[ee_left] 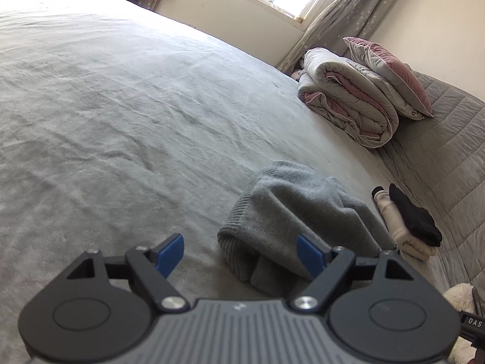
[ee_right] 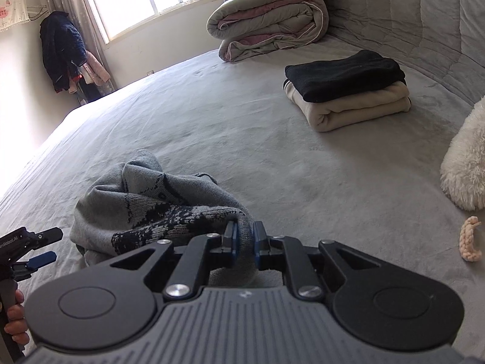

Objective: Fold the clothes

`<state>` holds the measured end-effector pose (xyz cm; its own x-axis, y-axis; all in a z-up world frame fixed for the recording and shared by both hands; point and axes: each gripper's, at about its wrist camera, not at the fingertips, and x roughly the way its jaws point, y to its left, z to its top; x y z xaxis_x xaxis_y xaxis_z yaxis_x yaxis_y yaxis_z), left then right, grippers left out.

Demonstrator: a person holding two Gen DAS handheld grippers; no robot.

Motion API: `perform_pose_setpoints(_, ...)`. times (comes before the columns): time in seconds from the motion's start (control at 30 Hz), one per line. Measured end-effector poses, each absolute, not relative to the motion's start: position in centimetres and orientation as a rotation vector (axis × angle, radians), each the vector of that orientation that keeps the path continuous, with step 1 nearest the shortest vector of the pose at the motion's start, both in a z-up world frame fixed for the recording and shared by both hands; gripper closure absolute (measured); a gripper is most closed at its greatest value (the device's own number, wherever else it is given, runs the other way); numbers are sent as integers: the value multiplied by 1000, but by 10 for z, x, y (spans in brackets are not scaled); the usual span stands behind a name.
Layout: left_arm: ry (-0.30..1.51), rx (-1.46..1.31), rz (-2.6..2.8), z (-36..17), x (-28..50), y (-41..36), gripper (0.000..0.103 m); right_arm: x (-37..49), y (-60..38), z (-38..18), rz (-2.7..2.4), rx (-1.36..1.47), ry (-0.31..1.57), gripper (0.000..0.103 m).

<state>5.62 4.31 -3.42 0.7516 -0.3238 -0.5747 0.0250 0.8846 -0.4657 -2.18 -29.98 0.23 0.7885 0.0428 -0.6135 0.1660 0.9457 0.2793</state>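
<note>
A crumpled grey knit sweater (ee_left: 291,212) with a dark pattern lies bunched on the grey bed (ee_left: 121,106). My left gripper (ee_left: 241,256) is open just in front of the sweater's ribbed hem, nothing between its blue pads. In the right wrist view the same sweater (ee_right: 145,200) shows its dark pattern, and my right gripper (ee_right: 244,238) is shut on a fold of its edge. The left gripper (ee_right: 36,248) shows at the lower left edge, held by a hand (ee_right: 15,312).
A folded stack, black garment on cream one (ee_right: 348,88), sits near the quilted headboard (ee_right: 424,15). A rolled duvet with pillow (ee_right: 269,21) lies beyond it. A white fluffy toy (ee_right: 463,163) and a pink braided ring (ee_right: 469,242) are at the right. Clothes hang by the window.
</note>
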Motion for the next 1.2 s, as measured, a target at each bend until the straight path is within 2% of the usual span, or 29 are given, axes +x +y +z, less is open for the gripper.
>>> perform_pose_setpoints(0.13,681,-439,-186,-38,56,40,21,-24,-295,9,-45,326,644,82)
perform_pose_setpoints(0.2,676,-426,-186,-39,55,38,21,-24,-292,11,-31,334,633,65)
perform_pose_setpoints(0.23,675,-418,-187,-39,55,36,21,-23,-290,13,-23,338,628,48)
perform_pose_setpoints(0.27,672,-408,-188,-39,55,35,21,-23,-287,15,-14,338,620,42)
perform_pose_setpoints(0.47,623,-366,-202,-46,54,29,21,-19,-272,20,10,321,603,39)
perform_pose_setpoints(0.63,607,-364,-228,-55,53,22,27,-14,-264,15,4,324,621,37)
perform_pose_setpoints(0.73,573,-361,-248,-47,46,20,45,-12,-261,13,2,320,632,34)
perform_pose_setpoints(0.8,549,-358,-261,-42,42,19,65,-11,-259,12,1,317,639,32)
perform_pose_setpoints(0.83,538,-357,-268,-40,40,18,71,-10,-258,12,0,315,643,31)
perform_pose_setpoints(0.87,526,-356,-274,-38,37,18,88,-10,-257,11,0,314,646,30)
perform_pose_setpoints(0.9,514,-354,-281,-35,35,17,100,-9,-257,11,-1,314,650,30)
perform_pose_setpoints(1.2,408,-320,-344,-4,1,13,100,3,-266,5,-31,410,689,29)
